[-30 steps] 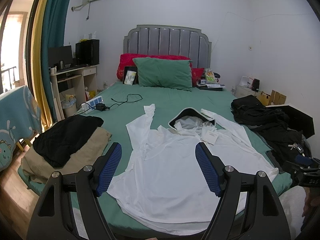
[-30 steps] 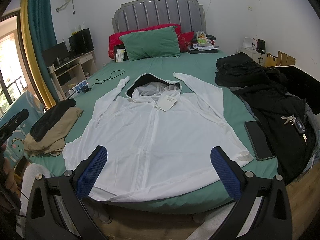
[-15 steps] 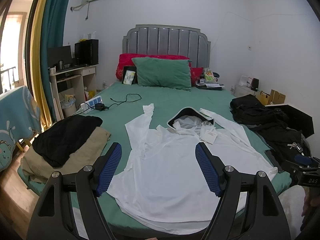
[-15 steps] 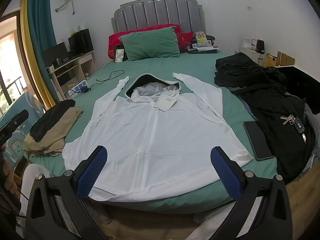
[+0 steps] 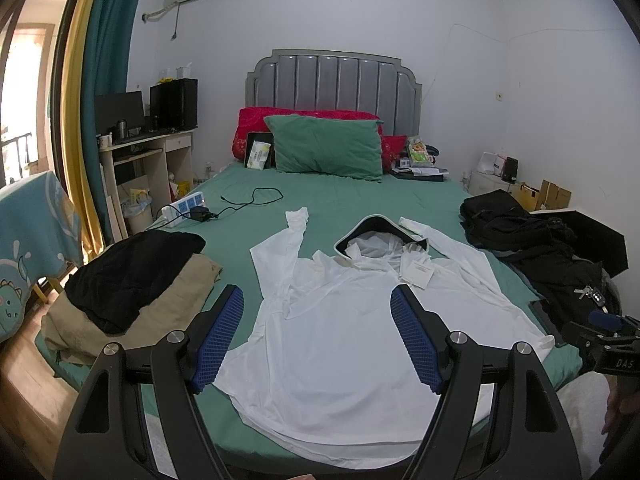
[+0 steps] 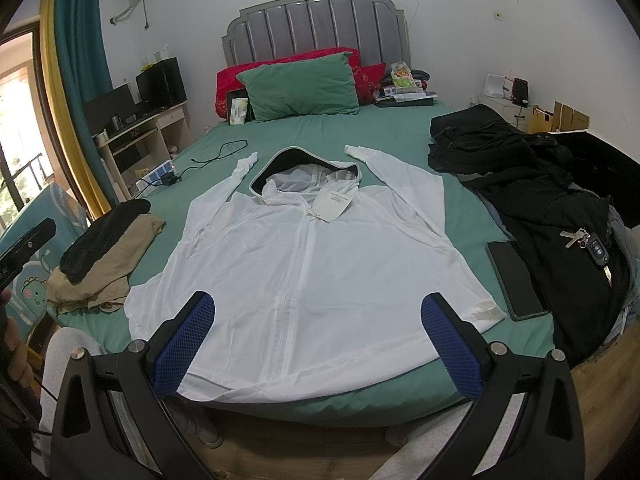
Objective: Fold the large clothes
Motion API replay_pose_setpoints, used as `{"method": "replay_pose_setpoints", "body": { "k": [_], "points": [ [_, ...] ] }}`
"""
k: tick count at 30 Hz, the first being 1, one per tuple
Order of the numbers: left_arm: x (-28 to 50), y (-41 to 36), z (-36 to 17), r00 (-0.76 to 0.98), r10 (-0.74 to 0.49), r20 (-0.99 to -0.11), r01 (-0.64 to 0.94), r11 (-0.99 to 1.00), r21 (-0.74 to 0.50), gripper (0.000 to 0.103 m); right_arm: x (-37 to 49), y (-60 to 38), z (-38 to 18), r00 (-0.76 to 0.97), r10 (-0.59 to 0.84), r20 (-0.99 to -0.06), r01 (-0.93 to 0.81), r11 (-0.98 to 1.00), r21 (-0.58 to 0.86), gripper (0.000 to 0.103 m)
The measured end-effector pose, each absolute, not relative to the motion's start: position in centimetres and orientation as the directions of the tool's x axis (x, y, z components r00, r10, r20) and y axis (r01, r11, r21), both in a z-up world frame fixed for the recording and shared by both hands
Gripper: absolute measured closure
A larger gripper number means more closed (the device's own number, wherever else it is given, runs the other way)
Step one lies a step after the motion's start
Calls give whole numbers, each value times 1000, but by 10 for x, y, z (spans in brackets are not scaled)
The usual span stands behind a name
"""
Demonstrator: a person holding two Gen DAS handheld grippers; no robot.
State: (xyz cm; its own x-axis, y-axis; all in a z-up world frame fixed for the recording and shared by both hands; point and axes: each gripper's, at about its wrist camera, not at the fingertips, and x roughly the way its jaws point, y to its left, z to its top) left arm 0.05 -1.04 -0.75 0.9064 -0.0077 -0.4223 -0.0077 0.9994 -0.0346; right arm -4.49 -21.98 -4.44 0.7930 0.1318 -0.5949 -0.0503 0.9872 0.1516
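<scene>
A white hooded zip jacket (image 6: pixel 312 256) lies flat on its back on the green bed (image 6: pixel 400 140), sleeves stretched up beside the hood, a paper tag at the collar. The same jacket (image 5: pixel 352 320) fills the middle of the left wrist view. My left gripper (image 5: pixel 318 336) hovers open over the jacket's hem at the foot of the bed, nothing between its blue pads. My right gripper (image 6: pixel 316 340) is also open above the hem, holding nothing.
Folded black and tan clothes (image 6: pixel 104 252) sit at the bed's left corner. A heap of black clothing (image 6: pixel 540 184) with keys (image 6: pixel 588 240) and a phone (image 6: pixel 516 276) lies on the right. Pillows (image 6: pixel 300 84), a charger cable (image 5: pixel 240 204) and a power strip lie further back.
</scene>
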Motion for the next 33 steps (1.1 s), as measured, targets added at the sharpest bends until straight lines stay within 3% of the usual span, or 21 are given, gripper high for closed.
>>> {"method": "replay_pose_setpoints", "body": {
  "k": [20,29,33],
  "points": [
    [1,-10,-7,906,-14,-424,-2,999,-38,24,-45,-219,-44,792,132,-596,-51,987,152,1],
    [13,-8,-12,873,-116,-474,65,990,-122,24,-40,-234,-54,788,122,-604,-45,989,142,1],
    [27,-2,-19,854,-93,-512,45,993,-106,24,-28,-236,-56,788,113,-605,-44,991,128,1]
  ]
}}
